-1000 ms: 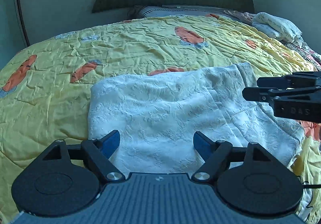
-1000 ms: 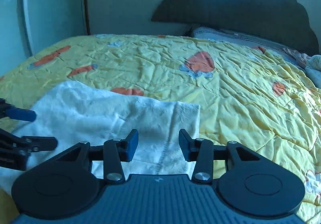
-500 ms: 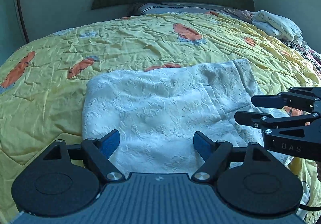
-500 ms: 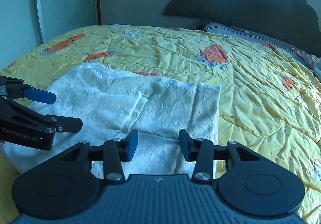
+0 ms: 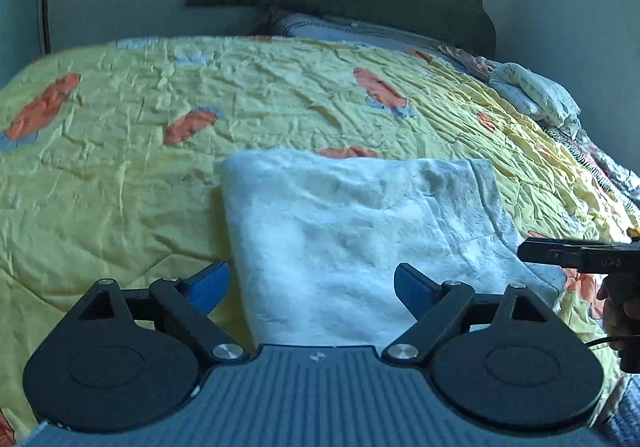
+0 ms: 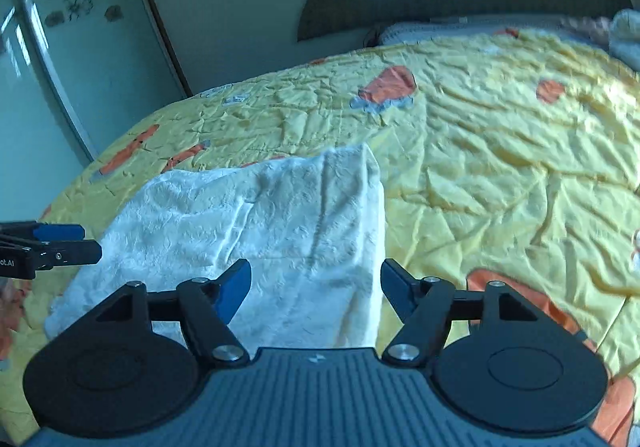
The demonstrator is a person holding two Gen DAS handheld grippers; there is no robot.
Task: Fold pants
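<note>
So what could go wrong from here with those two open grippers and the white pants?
1. The white pants lie in overlapping layers, so the right gripper, whose jaws have just been opening with nothing clamped, might pinch only the top layer and pull the fold apart.
2. The left gripper straddles the pants' left edge above the rumpled yellow quilt; closing low there could catch the quilt too.

A bed with a wrinkled yellow quilt (image 5: 120, 207) printed with orange shapes fills both views. White pants (image 5: 352, 239) lie folded on it at lower centre. Pillows (image 5: 344, 31) sit at top centre, bundled cloth (image 5: 532, 87) at upper right.
</note>
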